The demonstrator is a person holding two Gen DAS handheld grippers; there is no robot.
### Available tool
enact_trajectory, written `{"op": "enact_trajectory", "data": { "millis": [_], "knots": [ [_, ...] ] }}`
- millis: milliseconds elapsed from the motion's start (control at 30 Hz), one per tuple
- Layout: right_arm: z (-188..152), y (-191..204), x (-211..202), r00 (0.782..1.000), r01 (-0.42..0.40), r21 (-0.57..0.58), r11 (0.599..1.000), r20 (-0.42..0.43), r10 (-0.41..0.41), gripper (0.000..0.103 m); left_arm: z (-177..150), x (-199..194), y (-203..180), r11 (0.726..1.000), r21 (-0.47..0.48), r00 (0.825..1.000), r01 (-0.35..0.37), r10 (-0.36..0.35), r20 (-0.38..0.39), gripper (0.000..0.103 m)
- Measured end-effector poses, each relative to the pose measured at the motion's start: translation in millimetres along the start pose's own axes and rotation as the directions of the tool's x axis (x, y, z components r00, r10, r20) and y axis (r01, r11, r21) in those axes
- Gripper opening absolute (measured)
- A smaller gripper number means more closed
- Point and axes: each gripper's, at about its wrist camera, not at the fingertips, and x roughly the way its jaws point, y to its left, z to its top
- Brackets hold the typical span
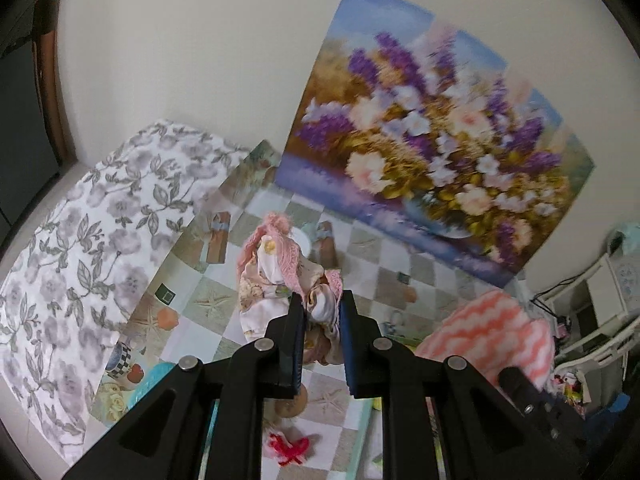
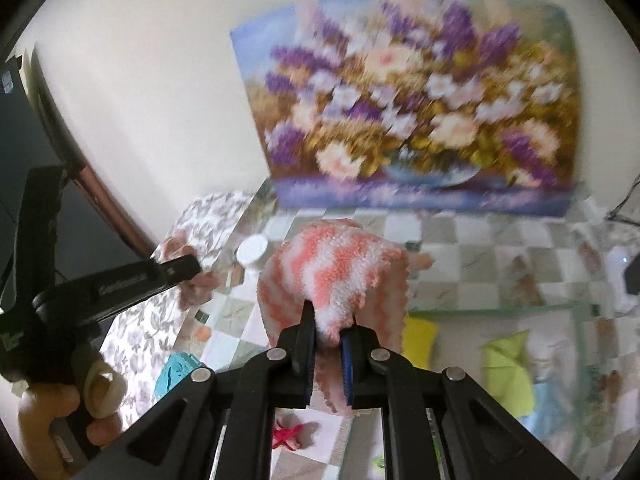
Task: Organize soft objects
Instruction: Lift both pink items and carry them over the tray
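My left gripper is shut on a soft doll with a pink knitted hat and a floral dress, held up above the checkered table. My right gripper is shut on a fluffy pink-and-white striped cloth, lifted above the table; the cloth also shows at the right of the left wrist view. In the right wrist view, the left gripper is at the left, with pink doll fabric at its tip.
A flower painting leans on the wall behind the table. A grey floral cloth covers the left side. A red yarn bow, a white lid, a teal item and yellow and green cloths lie below.
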Motion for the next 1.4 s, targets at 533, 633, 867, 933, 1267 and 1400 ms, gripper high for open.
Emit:
{"op": "enact_trajectory", "data": {
  "millis": [533,633,867,933,1267,1400],
  "knots": [
    [-7,-89,-105,0.972,0.172,0.199,0.965,0.126,-0.199,0.011,-62,-30,-80,0.972,0.212,0.995,0.104,-0.101,-0.022,0.017],
    [-14,-109,-116,0.962,0.213,0.24,0.947,0.118,-0.246,0.011,-79,-27,-104,0.953,0.278,0.993,0.12,-0.11,-0.052,0.017],
    [-37,-142,-127,0.957,0.251,0.33,0.91,0.059,-0.285,0.011,-130,-1,-147,0.913,0.362,0.975,0.187,-0.129,-0.179,0.017],
    [-44,-147,-123,0.957,0.258,0.341,0.904,0.036,-0.287,0.011,-145,13,-155,0.907,0.362,0.962,0.213,-0.13,-0.242,0.017],
    [-91,-182,-28,0.906,0.391,0.303,0.869,-0.296,-0.304,0.011,-205,74,-172,0.895,0.394,0.909,0.208,-0.028,-0.417,0.017],
    [-106,-190,-7,0.888,0.399,0.294,0.868,-0.359,-0.287,0.012,-211,86,-170,0.896,0.403,0.901,0.188,0.006,-0.434,0.017]
  ]
}}
